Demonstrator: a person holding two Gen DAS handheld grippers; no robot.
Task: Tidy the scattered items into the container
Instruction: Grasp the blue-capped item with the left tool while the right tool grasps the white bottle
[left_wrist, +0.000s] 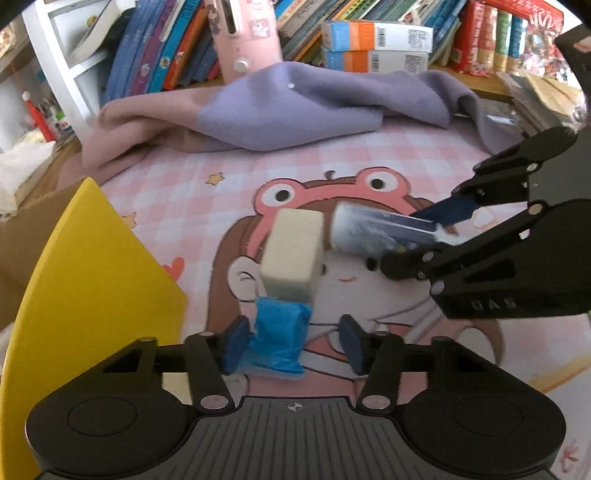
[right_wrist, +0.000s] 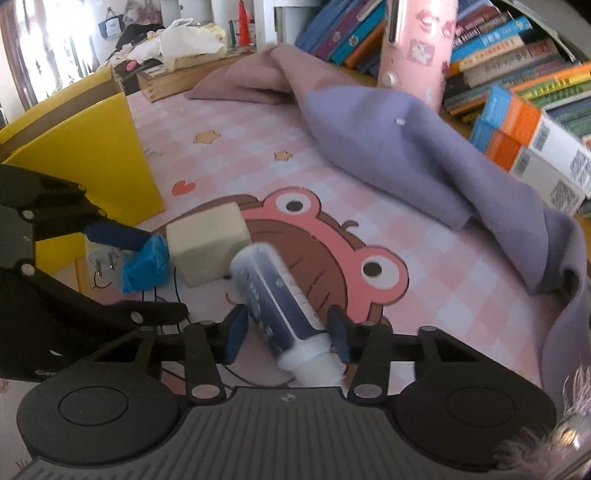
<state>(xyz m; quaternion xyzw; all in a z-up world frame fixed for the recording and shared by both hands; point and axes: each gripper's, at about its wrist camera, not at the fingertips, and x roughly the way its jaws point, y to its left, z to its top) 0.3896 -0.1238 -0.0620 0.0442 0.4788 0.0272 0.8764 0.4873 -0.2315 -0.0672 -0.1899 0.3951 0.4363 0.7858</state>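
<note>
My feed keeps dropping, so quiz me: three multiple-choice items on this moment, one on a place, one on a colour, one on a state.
1. The cream block lies:
A) on the pink cartoon mat
B) inside the yellow container
C) on the purple cloth

2. The crumpled wrapper at the left hand-held gripper is:
A) red
B) blue
C) green

3. The tube is:
A) in the container
B) under the cloth
C) between the right hand-held gripper pads

Key: 1 A, mat shows all around it; 2 B, plainly blue; 3 C, pads flank the tube near its white cap.
</note>
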